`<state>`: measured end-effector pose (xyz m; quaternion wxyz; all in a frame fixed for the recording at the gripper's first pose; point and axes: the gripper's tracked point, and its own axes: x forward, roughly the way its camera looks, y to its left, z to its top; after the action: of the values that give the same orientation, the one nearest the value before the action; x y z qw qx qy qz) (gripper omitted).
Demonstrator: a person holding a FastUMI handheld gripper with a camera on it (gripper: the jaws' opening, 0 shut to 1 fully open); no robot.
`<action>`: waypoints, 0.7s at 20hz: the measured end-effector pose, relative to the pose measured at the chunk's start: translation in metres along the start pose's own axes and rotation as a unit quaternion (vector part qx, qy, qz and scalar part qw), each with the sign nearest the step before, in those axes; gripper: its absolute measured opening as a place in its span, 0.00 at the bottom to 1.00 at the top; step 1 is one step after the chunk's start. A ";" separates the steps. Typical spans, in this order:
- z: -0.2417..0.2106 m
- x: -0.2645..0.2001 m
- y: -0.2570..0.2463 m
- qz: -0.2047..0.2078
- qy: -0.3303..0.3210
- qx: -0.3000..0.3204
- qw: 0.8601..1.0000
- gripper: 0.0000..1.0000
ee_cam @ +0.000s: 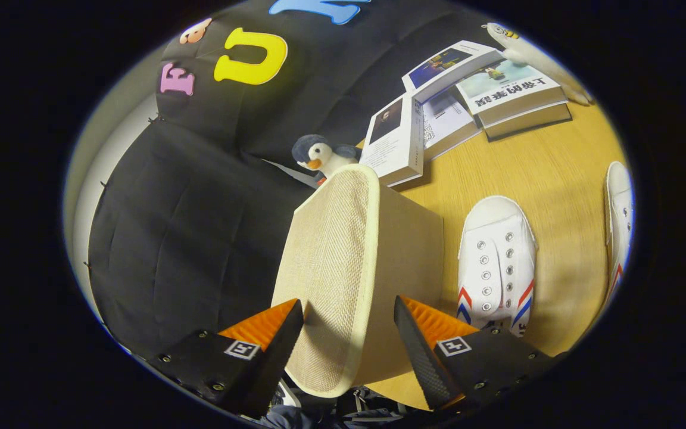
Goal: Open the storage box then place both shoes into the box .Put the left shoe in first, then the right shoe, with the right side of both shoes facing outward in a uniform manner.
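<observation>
Wooden table (557, 173) carries a beige woven-fabric storage box (355, 268), its lid closed; the gripper (349, 325) fingers stand apart around its near end. One white canvas shoe (496, 262) lies beside the box; the second shoe (618, 220) lies farther off.

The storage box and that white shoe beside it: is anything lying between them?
No. In the gripper view, just bare wooden table separates the storage box from the nearest white shoe. The gripper straddles the box, fingers apart.

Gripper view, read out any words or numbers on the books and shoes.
Top book: large title, upside down, not surely readable.
Standing book: print too small.
White shoe: small mark by the stripes, unreadable.
Gripper, fingers open either side of the storage box: square code markers, no words.
</observation>
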<state>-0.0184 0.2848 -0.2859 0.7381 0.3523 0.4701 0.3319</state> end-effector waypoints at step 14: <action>0.027 -0.017 0.072 0.059 -0.013 -0.026 0.998 0.14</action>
<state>-0.0103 0.3038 -0.2095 0.7322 0.3640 0.4305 0.3823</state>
